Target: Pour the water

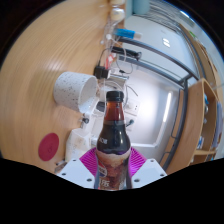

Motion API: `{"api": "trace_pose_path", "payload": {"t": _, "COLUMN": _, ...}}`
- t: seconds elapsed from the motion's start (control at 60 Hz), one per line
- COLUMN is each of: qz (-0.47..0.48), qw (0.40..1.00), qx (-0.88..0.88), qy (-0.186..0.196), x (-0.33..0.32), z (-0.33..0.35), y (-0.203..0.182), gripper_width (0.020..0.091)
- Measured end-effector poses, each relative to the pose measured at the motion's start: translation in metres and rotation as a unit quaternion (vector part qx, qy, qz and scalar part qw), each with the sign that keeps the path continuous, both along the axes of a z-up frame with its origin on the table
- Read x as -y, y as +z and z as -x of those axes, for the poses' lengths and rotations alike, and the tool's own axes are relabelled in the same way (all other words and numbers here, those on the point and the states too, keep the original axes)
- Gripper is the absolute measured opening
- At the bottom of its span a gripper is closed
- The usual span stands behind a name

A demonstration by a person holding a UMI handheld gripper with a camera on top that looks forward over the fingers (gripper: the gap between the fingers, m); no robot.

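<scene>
A dark cola-coloured bottle [113, 140] with a black cap stands upright between my fingers, filling the gap between the magenta pads [90, 161]. My gripper [112, 168] is shut on the bottle, both pads pressing its lower body. A white cup [76, 91] lies tilted on its side beyond the bottle, to the left, on the wooden table [45, 70]. The bottle's base is hidden below the fingers.
A red round disc [48, 147] lies on the table left of the fingers. Small bottles and clutter [112, 60] stand further along the table. A white wall or panel [150, 95] and wooden shelving [195, 125] rise to the right.
</scene>
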State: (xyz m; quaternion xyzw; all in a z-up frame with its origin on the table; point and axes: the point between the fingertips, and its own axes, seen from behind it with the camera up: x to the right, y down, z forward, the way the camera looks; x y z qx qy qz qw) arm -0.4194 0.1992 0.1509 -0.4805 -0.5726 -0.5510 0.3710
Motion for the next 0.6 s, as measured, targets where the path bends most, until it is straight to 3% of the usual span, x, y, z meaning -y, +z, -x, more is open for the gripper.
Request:
{"api": "trace_pose_path", "payload": {"t": 0.017, "qz": 0.001, "qw": 1.0, "qx": -0.03, "qy": -0.005, "x": 0.002, "z": -0.002, "y": 0.001, "gripper_width": 0.0393}}
{"api": "trace_pose_path", "payload": {"t": 0.183, "qz": 0.022, "qw": 0.956, "qx": -0.29, "qy": -0.048, "x": 0.019, "z": -0.019, "y": -0.009, "gripper_width": 0.0392}}
{"api": "trace_pose_path", "payload": {"t": 0.317, "qz": 0.024, "qw": 0.894, "qx": -0.443, "qy": -0.059, "x": 0.017, "z": -0.029, "y": -0.014, "gripper_width": 0.0393}}
{"api": "trace_pose_path", "payload": {"t": 0.6, "qz": 0.034, "qw": 0.656, "qx": -0.752, "qy": -0.055, "x": 0.005, "z": -0.033, "y": -0.028, "gripper_width": 0.0395}}
